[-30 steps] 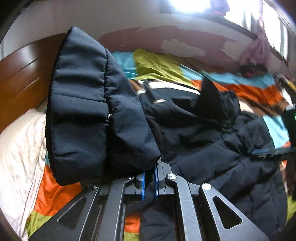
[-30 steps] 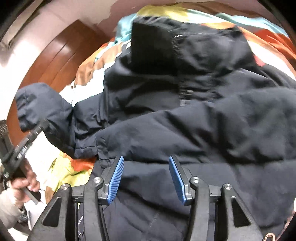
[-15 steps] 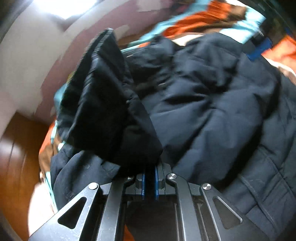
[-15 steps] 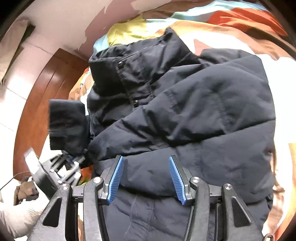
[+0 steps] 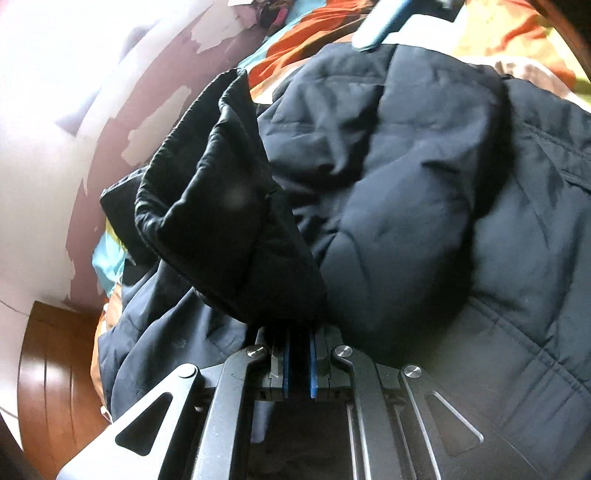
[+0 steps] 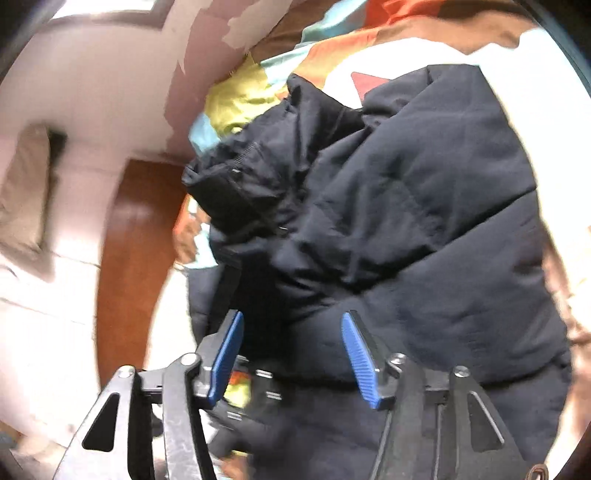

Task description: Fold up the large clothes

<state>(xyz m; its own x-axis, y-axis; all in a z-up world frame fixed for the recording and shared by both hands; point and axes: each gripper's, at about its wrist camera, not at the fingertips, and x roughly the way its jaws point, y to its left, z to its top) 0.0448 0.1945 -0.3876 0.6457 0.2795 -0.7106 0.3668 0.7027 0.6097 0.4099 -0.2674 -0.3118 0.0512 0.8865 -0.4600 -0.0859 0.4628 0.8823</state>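
Wall and headboard: pale wall with peeling maroon paint point(image 5: 122, 122) and a curved brown wooden headboard point(image 6: 136, 258) fill the left of both views

Bed cover: patchwork bedspread in orange, teal, lime and white point(image 6: 258, 85) carries everything; only its far edge and scraps by the headboard show

Sleeve: cuff end of the black quilted sleeve point(image 5: 218, 206) stands up left of centre in the left wrist view, raised over the jacket body

Left gripper: left hand-held gripper with blue pads point(image 5: 298, 363) is pressed together on the base of that sleeve, fabric bunched right at the pads

Jacket: large navy-black padded puffer jacket point(image 5: 424, 206) lies rumpled across the middle of the bedspread, collar end toward the headboard side

Right gripper: right hand-held gripper with blue ribbed pads point(image 6: 291, 354) is spread wide, holding nothing, poised over the jacket's near edge

Handling (judgement): soft, bulky, springy; light for its bulk; smooth shell likely slippery, folds may puff back open

Where to hold (judgement): cuffs, hem and stitched seams, where filling is thin; a pinch on plain padding could slide off

Hard to make out: motion blur in both views; jacket's near hem cut off by the grippers; second sleeve not identifiable; whether the right pads touch cloth cannot be told; a blurred blue-and-pale shape point(image 5: 384, 22) at the far edge is unclear
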